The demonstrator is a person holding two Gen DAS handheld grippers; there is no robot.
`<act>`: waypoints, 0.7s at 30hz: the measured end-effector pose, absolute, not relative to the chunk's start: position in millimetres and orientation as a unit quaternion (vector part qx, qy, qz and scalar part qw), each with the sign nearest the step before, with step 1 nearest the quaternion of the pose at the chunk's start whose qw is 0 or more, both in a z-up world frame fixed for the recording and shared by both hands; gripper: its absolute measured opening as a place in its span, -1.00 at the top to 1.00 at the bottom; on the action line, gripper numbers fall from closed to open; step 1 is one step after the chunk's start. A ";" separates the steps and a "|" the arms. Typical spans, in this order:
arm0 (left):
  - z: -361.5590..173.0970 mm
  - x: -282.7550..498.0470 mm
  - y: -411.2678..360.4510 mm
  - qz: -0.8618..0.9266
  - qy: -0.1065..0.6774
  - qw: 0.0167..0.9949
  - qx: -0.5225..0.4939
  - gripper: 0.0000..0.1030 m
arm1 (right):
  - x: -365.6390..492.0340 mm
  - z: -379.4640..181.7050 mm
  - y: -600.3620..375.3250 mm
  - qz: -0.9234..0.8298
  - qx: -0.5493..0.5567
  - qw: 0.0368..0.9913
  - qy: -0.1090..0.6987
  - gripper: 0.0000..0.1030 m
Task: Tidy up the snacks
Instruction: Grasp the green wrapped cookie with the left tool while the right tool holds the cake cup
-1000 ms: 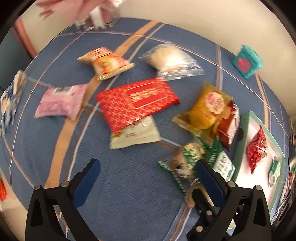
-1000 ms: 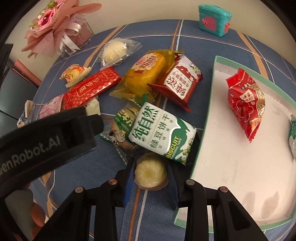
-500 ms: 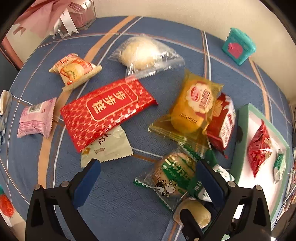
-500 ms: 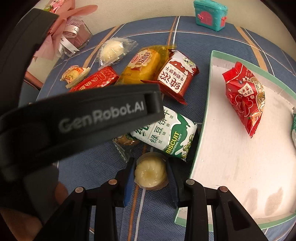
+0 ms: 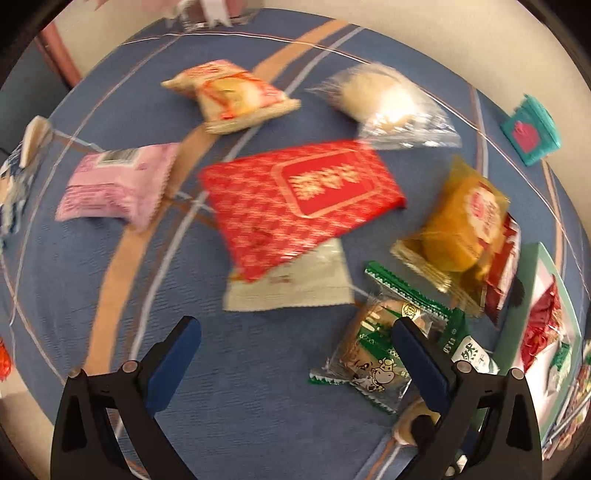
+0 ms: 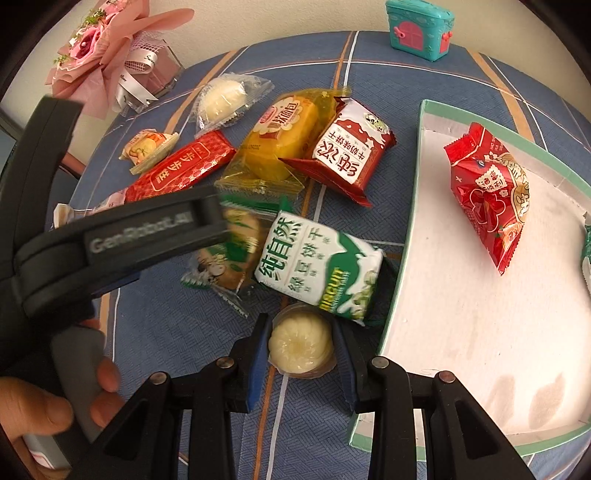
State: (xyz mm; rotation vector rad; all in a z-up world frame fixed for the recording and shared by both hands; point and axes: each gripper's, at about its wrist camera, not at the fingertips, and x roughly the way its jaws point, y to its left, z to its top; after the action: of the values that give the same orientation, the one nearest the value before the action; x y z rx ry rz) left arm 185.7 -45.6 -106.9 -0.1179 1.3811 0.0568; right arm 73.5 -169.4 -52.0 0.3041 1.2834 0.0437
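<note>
My right gripper [image 6: 300, 343] is shut on a pale round jelly cup [image 6: 300, 341], low over the blue cloth beside the white tray [image 6: 417, 206]. A red snack bag [image 6: 489, 192] lies in the tray. A green-white biscuit pack [image 6: 317, 264] lies just beyond the cup. My left gripper [image 5: 295, 343] is open and empty above the cloth, its right finger over a green cookie packet [image 5: 376, 350]. A big red packet [image 5: 299, 199] and a cream sachet [image 5: 291, 284] lie ahead of it.
On the cloth lie a pink packet [image 5: 114, 184], an orange-white packet [image 5: 229, 96], a clear-wrapped bun [image 5: 388, 103], a yellow cake pack [image 6: 284, 136] and a red-white packet [image 6: 343, 151]. A teal toy house [image 6: 419, 27] and a pink bouquet [image 6: 110, 55] stand at the back.
The left gripper has swung across the snacks and its view is blurred with motion. The right gripper stays shut on the jelly cup in the same place.
</note>
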 end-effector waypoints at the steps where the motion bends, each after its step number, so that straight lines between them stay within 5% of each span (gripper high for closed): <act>1: -106.4 187.0 -43.4 0.034 0.636 0.769 -0.053 -1.00 | 74.9 -52.6 -168.5 0.020 0.141 0.790 0.596 0.31; 12: -96.7 181.6 -60.7 -0.053 0.630 0.774 -0.045 -0.96 | 73.9 -52.6 -167.3 0.020 0.140 0.790 0.596 0.31; 21: -120.8 168.6 -69.2 -0.058 0.642 0.764 -0.033 -0.35 | 75.6 -53.4 -166.3 0.018 0.132 0.791 0.597 0.31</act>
State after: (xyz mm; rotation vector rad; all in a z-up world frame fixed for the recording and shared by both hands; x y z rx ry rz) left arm 168.6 -69.2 -120.8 -0.0714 1.3960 -0.1271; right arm 75.6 -166.3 -53.4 0.2851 1.2847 0.0392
